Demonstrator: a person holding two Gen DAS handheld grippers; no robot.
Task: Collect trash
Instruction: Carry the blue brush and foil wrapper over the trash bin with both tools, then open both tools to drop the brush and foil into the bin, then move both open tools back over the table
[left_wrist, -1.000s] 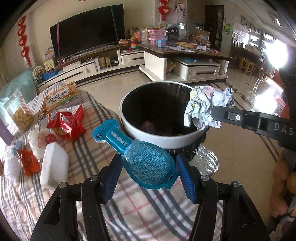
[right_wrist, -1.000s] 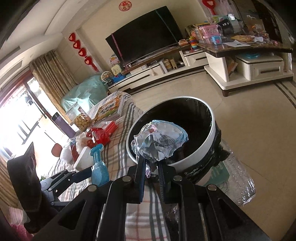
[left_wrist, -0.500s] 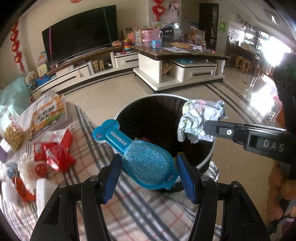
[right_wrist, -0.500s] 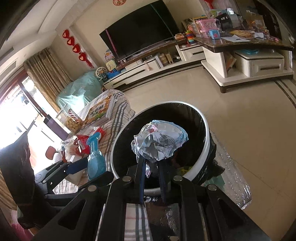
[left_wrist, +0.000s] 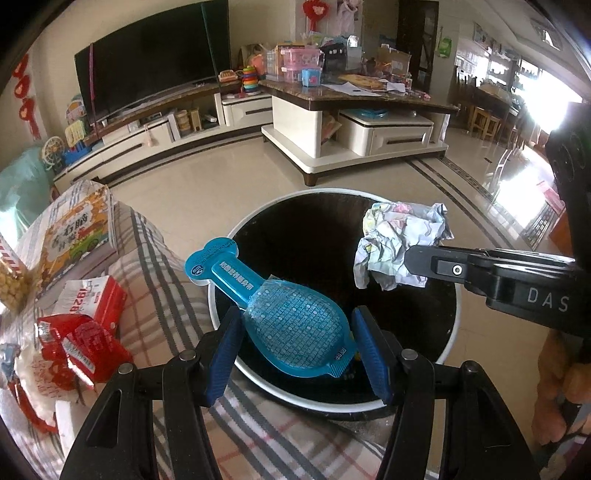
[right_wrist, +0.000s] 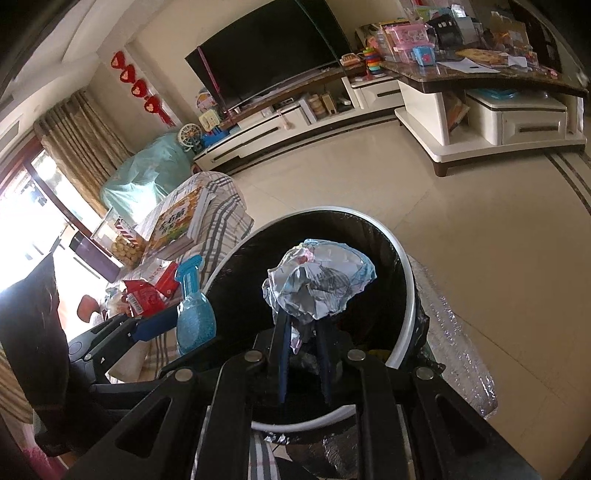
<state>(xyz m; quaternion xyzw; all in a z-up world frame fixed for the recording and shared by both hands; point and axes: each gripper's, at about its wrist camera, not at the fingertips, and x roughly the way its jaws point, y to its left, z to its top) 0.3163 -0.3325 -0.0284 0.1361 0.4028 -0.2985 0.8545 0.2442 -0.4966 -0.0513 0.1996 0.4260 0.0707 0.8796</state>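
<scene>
Two pieces hang over the black-lined bin (left_wrist: 456, 321). Right tongs (right_wrist: 301, 334), just beginning to spread, pinch crumpled paper (right_wrist: 319, 282) mid-frame; left tongs (left_wrist: 297, 334), half open, clamp a blue packet (left_wrist: 291, 321) (its neck overhangs the rim and could tip onto the plaid worktop (left_wrist: 258, 435)).

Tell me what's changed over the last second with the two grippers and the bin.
Both grippers carried their loads from the table edge out over the bin. The left gripper holds the blue packet above the bin's near rim; the right gripper, jaws opening, has the crumpled paper between them. Nothing dropped yet; table clutter unchanged.
</scene>
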